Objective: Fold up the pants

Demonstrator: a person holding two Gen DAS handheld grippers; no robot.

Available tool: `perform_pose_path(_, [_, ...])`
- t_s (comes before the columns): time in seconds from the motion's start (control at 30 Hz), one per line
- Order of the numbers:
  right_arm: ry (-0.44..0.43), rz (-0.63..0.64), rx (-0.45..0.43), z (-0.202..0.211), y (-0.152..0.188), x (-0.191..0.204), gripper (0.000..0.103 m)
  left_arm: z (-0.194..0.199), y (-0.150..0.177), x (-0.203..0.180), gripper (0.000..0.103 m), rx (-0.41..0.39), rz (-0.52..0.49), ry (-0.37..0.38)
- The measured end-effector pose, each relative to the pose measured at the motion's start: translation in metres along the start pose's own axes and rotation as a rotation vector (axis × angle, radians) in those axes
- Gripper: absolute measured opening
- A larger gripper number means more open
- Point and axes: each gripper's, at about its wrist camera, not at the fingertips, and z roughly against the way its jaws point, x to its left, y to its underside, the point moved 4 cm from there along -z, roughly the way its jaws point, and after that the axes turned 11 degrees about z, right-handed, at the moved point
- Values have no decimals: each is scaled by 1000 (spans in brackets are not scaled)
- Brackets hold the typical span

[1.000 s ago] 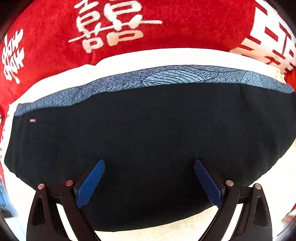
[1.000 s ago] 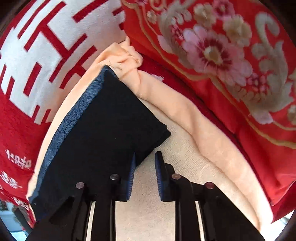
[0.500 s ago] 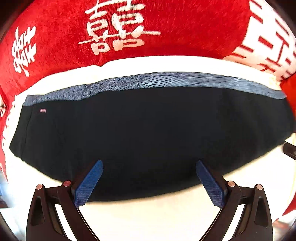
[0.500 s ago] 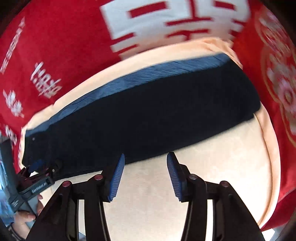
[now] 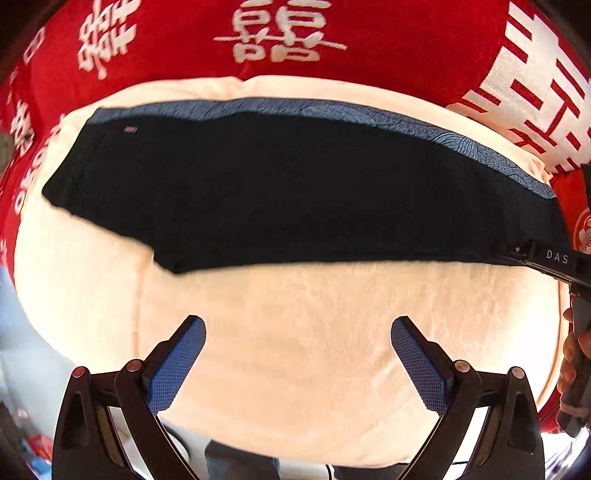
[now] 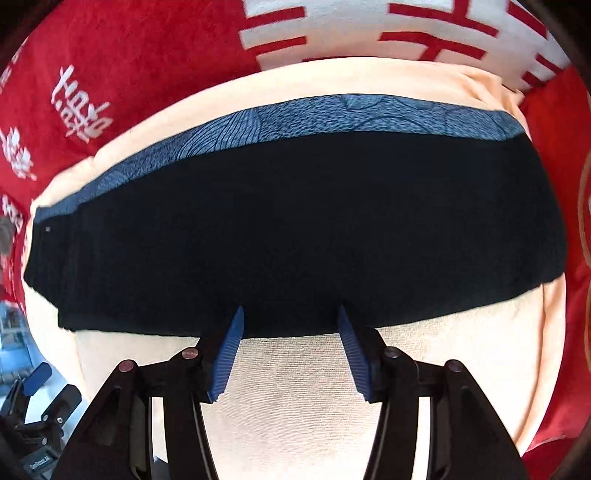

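Note:
The dark navy pants (image 5: 295, 188) lie folded lengthwise into a long flat band on a cream towel (image 5: 314, 350), with a blue patterned strip (image 5: 369, 114) along the far edge. They also show in the right wrist view (image 6: 295, 236). My left gripper (image 5: 298, 326) is open and empty, held over bare towel short of the pants' near edge. My right gripper (image 6: 290, 319) is open and empty, its fingertips at the pants' near edge. The right gripper's body (image 5: 554, 258) shows at the right rim of the left wrist view.
A red blanket with white characters (image 5: 280, 33) lies under and beyond the towel. In the right wrist view the left gripper (image 6: 37, 406) shows at the lower left, off the towel's edge (image 6: 85, 369).
Both grippers have pulled back from the pants. The left one, which was over the cloth, now hovers over bare towel. The right one swung round to face the pants' long edge and opened wider.

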Motion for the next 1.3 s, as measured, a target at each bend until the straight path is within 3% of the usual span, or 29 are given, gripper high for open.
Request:
perform_pose_path(0.17, [-21, 40, 11, -5, -5, 2, 67, 12, 10, -1, 101, 1, 51, -8])
perform_pose_path(0.7, [-86, 44, 13, 3, 0, -14, 73, 20, 8, 1, 101, 4, 84, -36])
perform_pose_path(1.03, [-178, -54, -14, 9, 6, -27, 74, 14, 5, -16, 101, 9, 4, -43])
perform_pose_path(1.3, [-132, -75, 28, 19, 19, -30, 75, 27, 9, -33, 101, -3, -5, -7])
